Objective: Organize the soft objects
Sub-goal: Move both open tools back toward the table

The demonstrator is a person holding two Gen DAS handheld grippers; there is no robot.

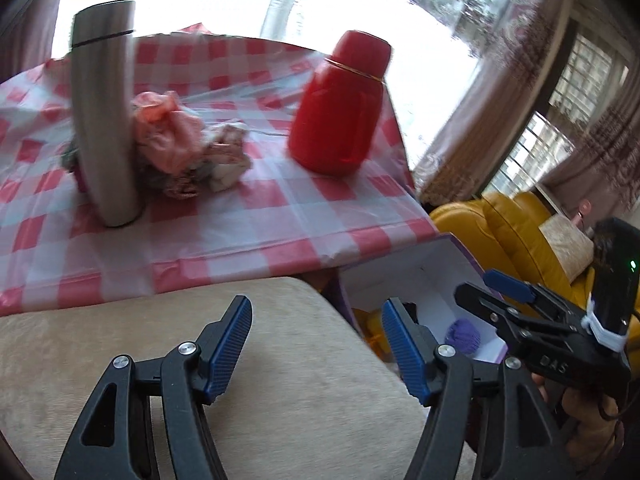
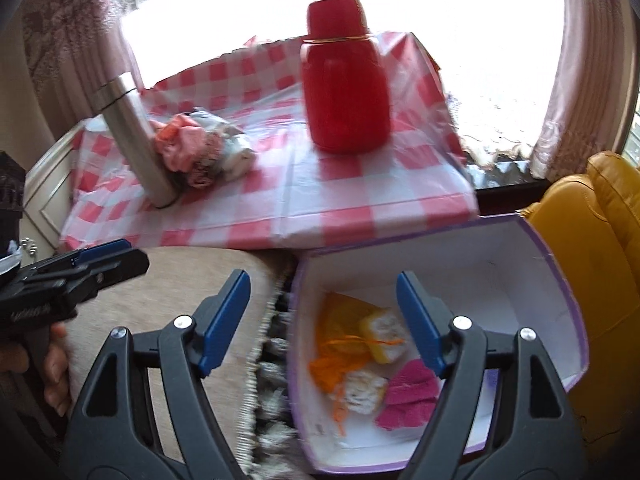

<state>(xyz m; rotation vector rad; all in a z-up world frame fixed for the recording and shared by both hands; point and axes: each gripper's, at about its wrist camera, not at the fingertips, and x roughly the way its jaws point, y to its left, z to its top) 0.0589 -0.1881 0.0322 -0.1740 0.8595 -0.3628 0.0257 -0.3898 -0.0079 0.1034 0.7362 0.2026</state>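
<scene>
1. Left wrist view: left hand-held gripper, black w/ blue ribbed pads, jaws spread, nothing between them. It hangs over a beige fabric cushion.
2. Same view, lower right: right hand-held gripper comes in from the side, a person's fingers on its grip. Whether its jaws are apart can't be told from this side.
3. Right wrist view: right hand-held gripper also spread wide, empty, poised above the open white box w/ purple rim.
4. Left hand-held gripper shows at the left edge of that view, over the beige cushion, a hand below it.
5. Inside the box, near its front wall: orange yarn bundle, two yellow-and-white knitted pieces, a pink knitted piece. Left wrist view also shows a purple yarn ball in the box.
6. Box sits just beside the cushion's fringed edge, below the front edge of the surface.
7. Surface w/ red-and-white checked plastic cloth lies beyond the box.
8. On it, left: tall silver steel flask, looks tilted in the fisheye. A heap of crumpled pink and patterned soft cloths touches its base.
9. Right of the heap, well apart: squat red flask w/ gold band, upright.
10. Yellow leather sofa just right of the box; bright window w/ patterned curtains behind.
</scene>
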